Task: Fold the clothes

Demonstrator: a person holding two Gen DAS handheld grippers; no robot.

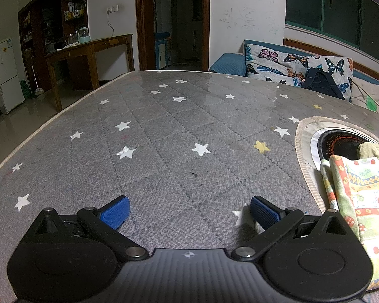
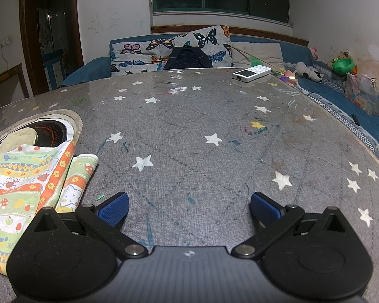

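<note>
Grey quilted table cover [image 1: 164, 131], printed with white and a few yellow stars, filled most of both wrist views. Left gripper [image 1: 189, 210] was spread wide with nothing between its blue pads [image 1: 116, 212], held low over bare cover. Right gripper [image 2: 189, 209] was likewise spread wide and held nothing, its blue pads [image 2: 265, 210] over a pen-marked stretch of the cover.

Patterned garment [image 2: 25, 184], banded in green, orange, yellow and white with small mushroom and fruit prints, lay flat on the table between the two grippers: at the right edge of the left wrist view [image 1: 363, 202] and at the left edge of the right wrist view. It looked at least partly folded, with a narrower layer [image 2: 75, 184] showing along its edge nearest the right gripper. Neither gripper touched it in either view.

Far end of the garment overlapped a round cutout in the cover, where a dark circular hob [image 1: 338, 144] sat. A yellowish cloth [image 2: 20, 137] lay on the hob beside the garment's far edge.

Beyond the table: blue sofa [image 2: 93, 72] with butterfly-print cushions [image 2: 144, 53] and a dark bag [image 2: 187, 59]. A white remote-like device [image 2: 251, 72] lay near the far table edge. Stuffed toys [image 2: 308, 72] and a green bowl [image 2: 343, 65] sat along the sofa.
</note>
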